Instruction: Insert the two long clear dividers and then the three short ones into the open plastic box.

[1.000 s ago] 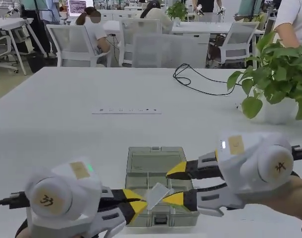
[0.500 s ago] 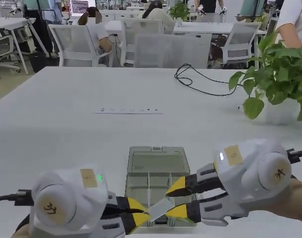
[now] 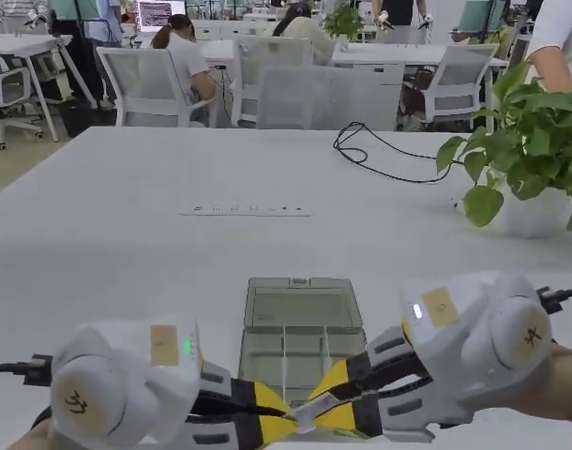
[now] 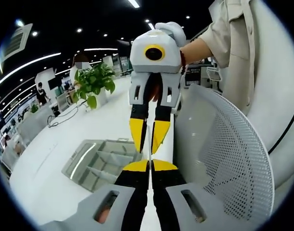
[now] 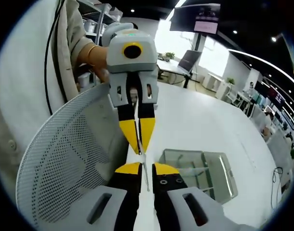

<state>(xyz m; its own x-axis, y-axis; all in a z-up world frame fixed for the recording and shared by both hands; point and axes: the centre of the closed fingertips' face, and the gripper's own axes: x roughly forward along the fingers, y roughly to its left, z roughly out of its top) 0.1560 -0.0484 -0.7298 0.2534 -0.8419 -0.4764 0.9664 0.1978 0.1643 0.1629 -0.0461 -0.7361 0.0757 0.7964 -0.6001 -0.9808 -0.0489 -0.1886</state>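
The open clear plastic box (image 3: 298, 349) lies on the white table, lid flat on the far side, with clear dividers standing in its tray. Over its near edge a short clear divider (image 3: 314, 410) hangs between both grippers. My left gripper (image 3: 281, 422) comes in from the lower left, shut on the divider. In its own view the left gripper (image 4: 150, 166) pinches the sheet edge-on (image 4: 150, 153). My right gripper (image 3: 335, 401) faces it from the right. In the right gripper view its jaws (image 5: 147, 169) stand slightly apart around the divider (image 5: 144, 168).
A potted plant (image 3: 525, 141) stands at the right and a black cable (image 3: 380, 155) loops behind the box. A thin clear strip (image 3: 244, 210) lies mid-table. A white mesh chair (image 4: 219, 159) is close behind the grippers. People sit at desks beyond.
Both grippers and the divider have come down and toward me, from over the tray to its near edge. The right jaws have narrowed around the divider.
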